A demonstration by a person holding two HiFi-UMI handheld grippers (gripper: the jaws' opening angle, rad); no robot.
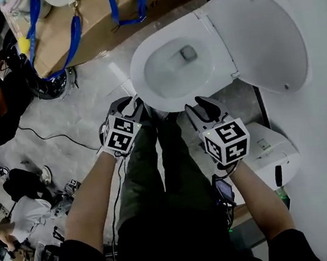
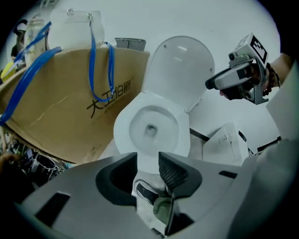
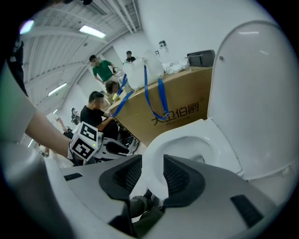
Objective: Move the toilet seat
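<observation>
Beside cardboard box [image 1: 102,13], toilet bowl [image 1: 143,82], lid [image 1: 265,37] raised, perhaps water [image 1: 188,53] inside

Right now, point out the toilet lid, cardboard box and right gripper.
toilet lid [image 1: 265,37], head view, middle of its raised inner face.
cardboard box [image 1: 103,19], head view, bare side between straps.
right gripper [image 1: 201,107], head view, between its fingertips.

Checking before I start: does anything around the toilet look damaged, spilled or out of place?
Nothing looks spilled or broken. The lid is up. Only oddity: a strapped cardboard box crowds close beside the toilet bowl.
</observation>
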